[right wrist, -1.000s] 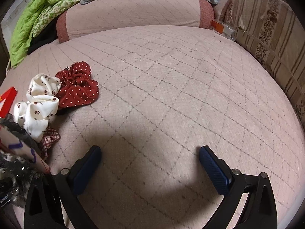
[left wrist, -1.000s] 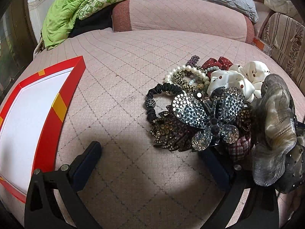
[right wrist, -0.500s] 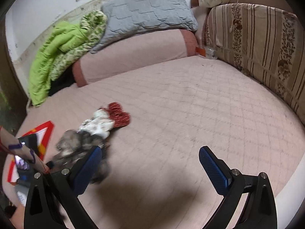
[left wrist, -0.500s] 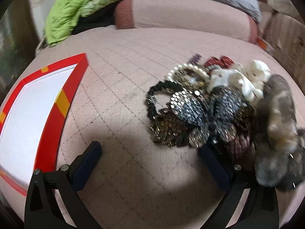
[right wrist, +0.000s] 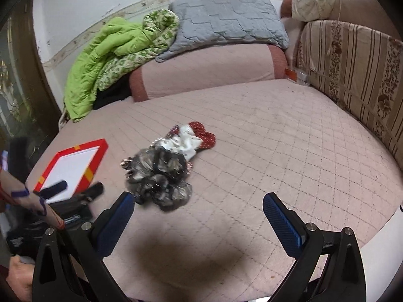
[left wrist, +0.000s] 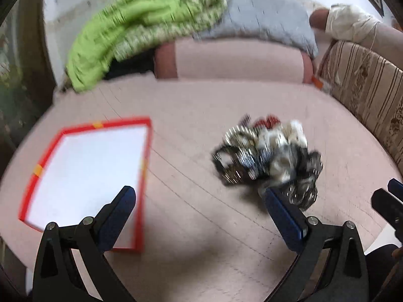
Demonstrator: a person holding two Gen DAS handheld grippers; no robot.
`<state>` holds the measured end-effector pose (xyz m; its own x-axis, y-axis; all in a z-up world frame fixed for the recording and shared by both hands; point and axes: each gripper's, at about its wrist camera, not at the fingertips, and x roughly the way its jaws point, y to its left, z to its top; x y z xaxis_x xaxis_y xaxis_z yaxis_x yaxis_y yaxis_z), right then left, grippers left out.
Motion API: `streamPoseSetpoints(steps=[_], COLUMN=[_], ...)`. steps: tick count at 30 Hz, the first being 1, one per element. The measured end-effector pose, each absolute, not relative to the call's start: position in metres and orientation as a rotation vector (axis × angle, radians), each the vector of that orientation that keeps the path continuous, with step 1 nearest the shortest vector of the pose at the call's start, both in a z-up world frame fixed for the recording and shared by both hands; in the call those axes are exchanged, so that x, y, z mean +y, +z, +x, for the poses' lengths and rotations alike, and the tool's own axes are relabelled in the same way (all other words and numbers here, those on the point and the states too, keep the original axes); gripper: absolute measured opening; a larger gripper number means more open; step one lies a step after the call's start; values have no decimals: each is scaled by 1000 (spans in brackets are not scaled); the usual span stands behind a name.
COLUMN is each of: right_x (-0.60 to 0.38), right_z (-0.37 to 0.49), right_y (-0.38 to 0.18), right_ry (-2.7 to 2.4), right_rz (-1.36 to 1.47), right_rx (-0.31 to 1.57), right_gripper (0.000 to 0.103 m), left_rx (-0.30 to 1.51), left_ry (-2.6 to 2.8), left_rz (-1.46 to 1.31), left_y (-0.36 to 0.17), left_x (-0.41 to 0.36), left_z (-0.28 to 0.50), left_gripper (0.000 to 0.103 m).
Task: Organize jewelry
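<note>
Now both my grippers, left gripper (left wrist: 199,198) and right gripper (right wrist: 197,203), have pulled back, jaws spread, empty; the jewelry pile (right wrist: 166,168) lies ahead, unsorted, red tray (left wrist: 88,176) bare.

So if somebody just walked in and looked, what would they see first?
Probably the sparkly heap of hair ties and jewelry in the middle of the pink quilted bed, with a red dotted scrunchie at its far end. Next, the bright red tray with its white inside, lying to the left of the heap. Then the lime green blanket bunched up at the back.
</note>
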<state>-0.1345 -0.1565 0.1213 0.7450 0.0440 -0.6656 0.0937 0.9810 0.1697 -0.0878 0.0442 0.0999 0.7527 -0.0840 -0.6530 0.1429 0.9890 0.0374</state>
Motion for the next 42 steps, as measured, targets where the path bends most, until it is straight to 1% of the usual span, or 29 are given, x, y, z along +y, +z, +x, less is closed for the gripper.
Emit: streamPoseSetpoints(steps=[4, 9, 20, 42], right_x=[-145, -132, -110, -110], right_z=[-138, -140, -146, -143], right_y=[135, 141, 143, 135], right_ry=[-5, 16, 43, 56], right_rz=[178, 151, 128, 159], right_rx=[711, 704, 706, 732], right_gripper=[103, 103, 103, 103], left_rx=[675, 670, 667, 676], left_ry=[-102, -86, -87, -80], left_rz=[61, 40, 45, 72], left_y=[121, 127, 130, 130], left_x=[62, 75, 84, 78], left_z=[-93, -97, -110, -116], left_gripper=[102, 102, 102, 102])
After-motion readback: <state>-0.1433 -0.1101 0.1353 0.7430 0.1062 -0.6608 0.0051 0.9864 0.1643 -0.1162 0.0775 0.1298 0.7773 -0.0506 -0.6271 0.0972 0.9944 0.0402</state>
